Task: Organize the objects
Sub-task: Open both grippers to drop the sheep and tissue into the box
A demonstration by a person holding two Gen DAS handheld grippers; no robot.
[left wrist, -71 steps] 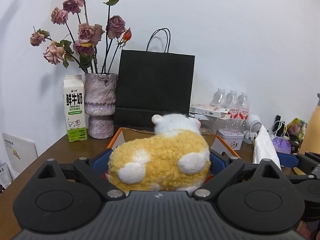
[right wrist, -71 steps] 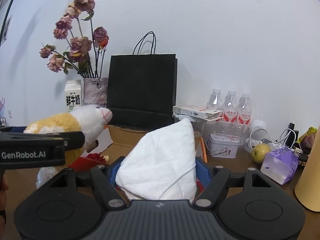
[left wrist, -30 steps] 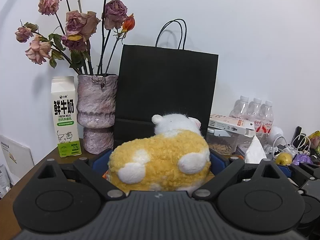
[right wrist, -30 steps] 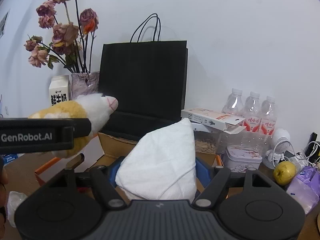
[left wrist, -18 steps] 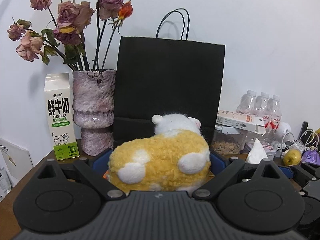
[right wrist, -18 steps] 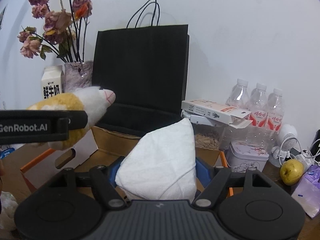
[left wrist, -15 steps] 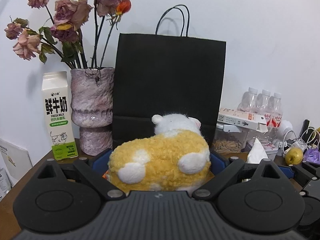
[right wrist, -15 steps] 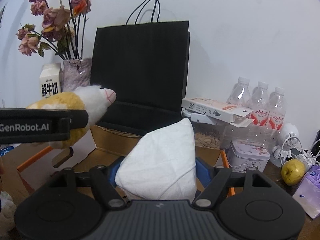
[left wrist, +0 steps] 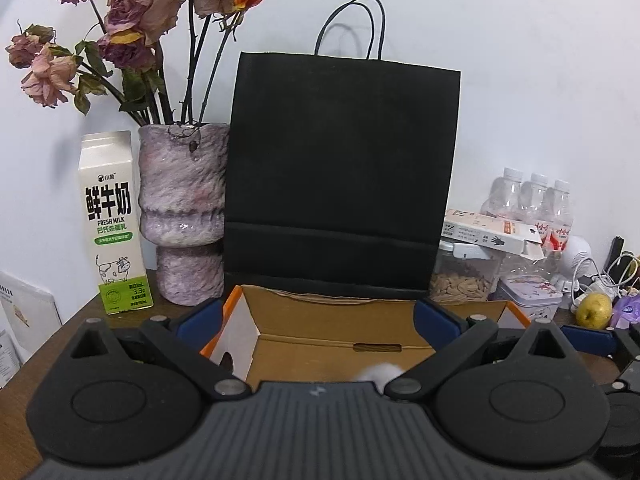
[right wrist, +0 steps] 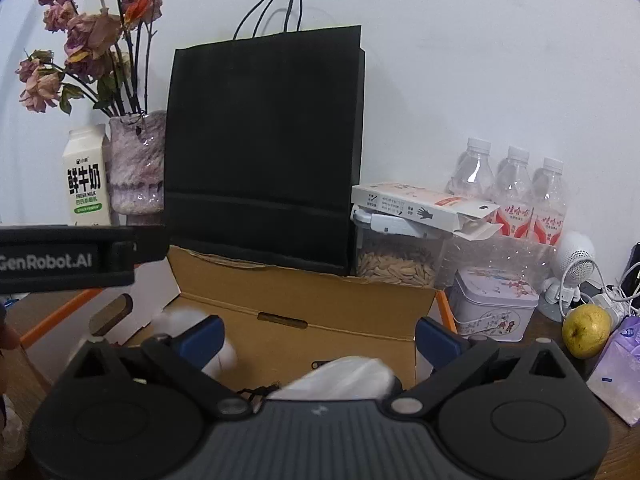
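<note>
Half a second ago my left hand-held gripper (left wrist: pixel 318 322) clamped the yellow-and-white plush toy (left wrist: pixel 380 371) and my right hand-held gripper (right wrist: pixel 318 340) clamped the white tissue pack (right wrist: pixel 340 376). Now both sets of jaws are opening with nothing pressed between them.

The plush toy lies down in the cardboard box (left wrist: pixel 332 336). In the left view only a white tuft shows at about 5 o'clock, just above the housing. In the right view more white fluff sits at 8 o'clock in the box. I cannot tell which way it points or how its long axis runs.

The tissue pack rests low in the box at 6 o'clock in the right view, blurred, its long axis roughly from 8 to 2 o'clock. The box stands on the counter (left wrist: pixel 72 326), directly before the black paper bag (left wrist: pixel 340 176).
</note>
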